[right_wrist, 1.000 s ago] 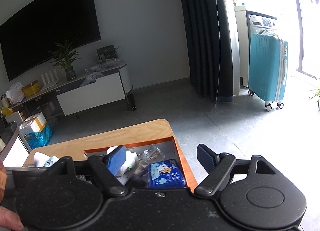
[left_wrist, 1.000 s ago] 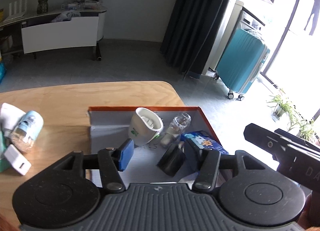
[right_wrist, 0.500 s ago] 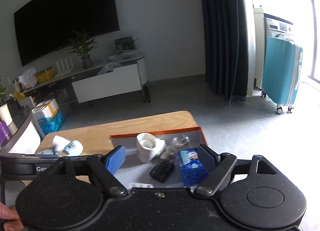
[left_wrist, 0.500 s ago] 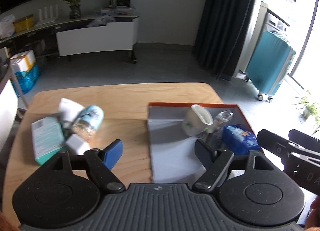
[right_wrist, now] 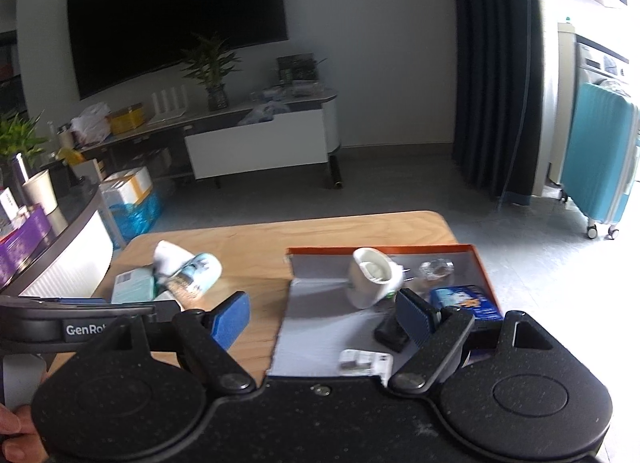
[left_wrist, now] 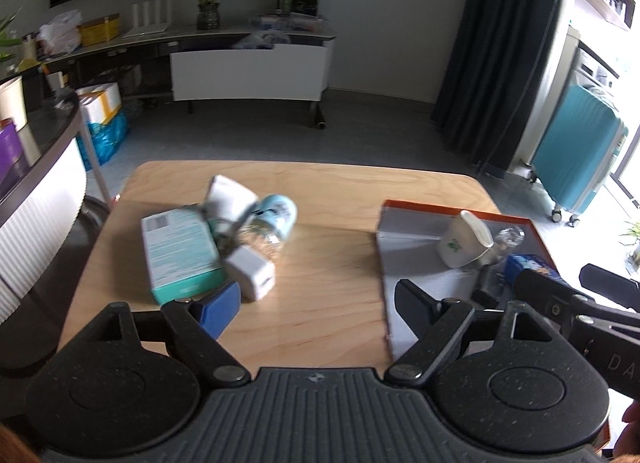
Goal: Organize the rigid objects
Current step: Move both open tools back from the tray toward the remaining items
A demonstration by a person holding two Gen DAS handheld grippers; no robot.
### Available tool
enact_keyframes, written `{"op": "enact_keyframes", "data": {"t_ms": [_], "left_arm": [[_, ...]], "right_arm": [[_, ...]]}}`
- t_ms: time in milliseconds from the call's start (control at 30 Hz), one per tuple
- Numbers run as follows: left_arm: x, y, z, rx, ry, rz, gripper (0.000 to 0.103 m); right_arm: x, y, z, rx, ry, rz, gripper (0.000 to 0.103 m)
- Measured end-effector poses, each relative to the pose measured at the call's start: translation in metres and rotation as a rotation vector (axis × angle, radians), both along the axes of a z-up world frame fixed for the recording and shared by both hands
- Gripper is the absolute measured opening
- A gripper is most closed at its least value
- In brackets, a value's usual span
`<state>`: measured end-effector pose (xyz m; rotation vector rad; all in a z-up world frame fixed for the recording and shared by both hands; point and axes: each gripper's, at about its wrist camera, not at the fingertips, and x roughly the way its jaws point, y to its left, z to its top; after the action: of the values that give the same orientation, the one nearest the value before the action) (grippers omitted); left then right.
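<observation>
Left wrist claw: left gripper point(left_wrist: 316, 301) jaws opening, nothing between them.
Left wrist pile: white charger point(left_wrist: 251, 271) and teal box point(left_wrist: 180, 253) just ahead of its left finger, likely next to collect.
Right wrist claw: right gripper point(right_wrist: 326, 313) spread wide, empty.
Right wrist tray: orange-rimmed tray point(right_wrist: 482, 263) ahead holds white cup point(right_wrist: 370, 277), already sorted.

Left gripper point(left_wrist: 316, 303) let go of black item, jaws opening empty, swung from tray point(left_wrist: 404, 239) toward box point(left_wrist: 180, 251) pile.
</observation>
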<state>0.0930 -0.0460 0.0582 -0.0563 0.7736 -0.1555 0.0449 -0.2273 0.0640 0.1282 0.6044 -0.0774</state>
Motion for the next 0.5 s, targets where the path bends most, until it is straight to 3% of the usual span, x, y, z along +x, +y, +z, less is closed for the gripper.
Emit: {"op": "enact_keyframes", "data": {"t_ms": [500], "left_arm": [[-0.006, 0.060, -0.015, -0.029, 0.019, 0.125, 0.087]], "right_arm": [[0.019, 0.063, -0.016, -0.017, 0.045, 0.138, 0.095]]}}
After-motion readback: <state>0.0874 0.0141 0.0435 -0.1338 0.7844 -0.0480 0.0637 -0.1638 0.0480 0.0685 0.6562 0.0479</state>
